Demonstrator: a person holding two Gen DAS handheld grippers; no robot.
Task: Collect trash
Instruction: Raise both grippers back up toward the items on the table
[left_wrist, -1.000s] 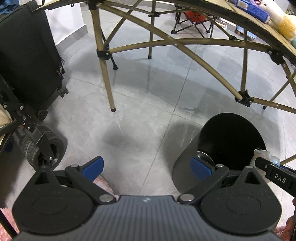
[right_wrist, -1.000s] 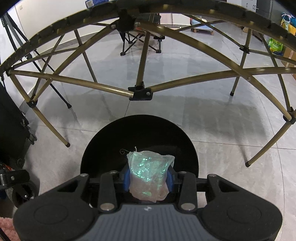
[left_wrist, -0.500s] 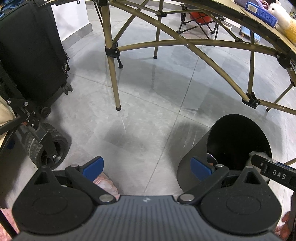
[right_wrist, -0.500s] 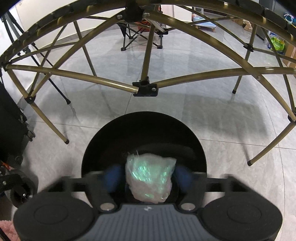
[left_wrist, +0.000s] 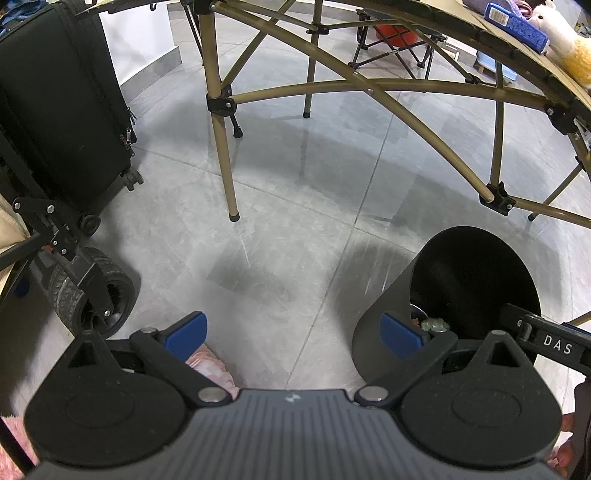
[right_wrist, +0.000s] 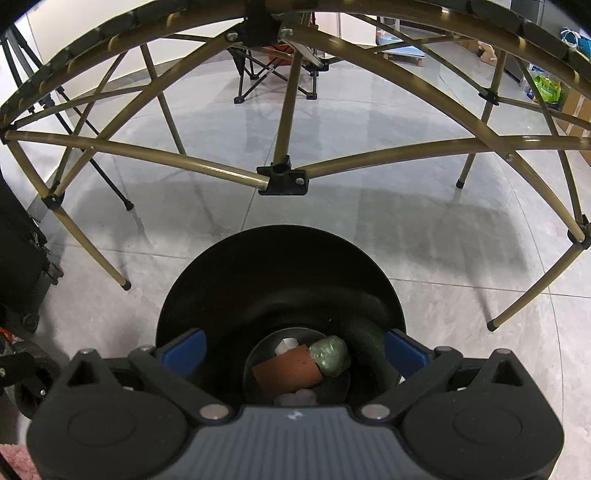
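folding table frame (right_wrist: 282, 177), black suitcase (left_wrist: 62, 107), wagon wheel (left_wrist: 92, 295)

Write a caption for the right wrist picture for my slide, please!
Open right gripper above the black bin, green wrapper lying inside.

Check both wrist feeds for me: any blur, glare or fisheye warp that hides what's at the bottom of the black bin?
Right wrist view: sharp, no motion blur; the bin interior is dark, yet the green wrapper and the brown piece read clearly; table legs bow from fisheye. Left wrist view: sharp too, soft floor reflections, the bin's bottom mostly hidden behind the gripper finger.
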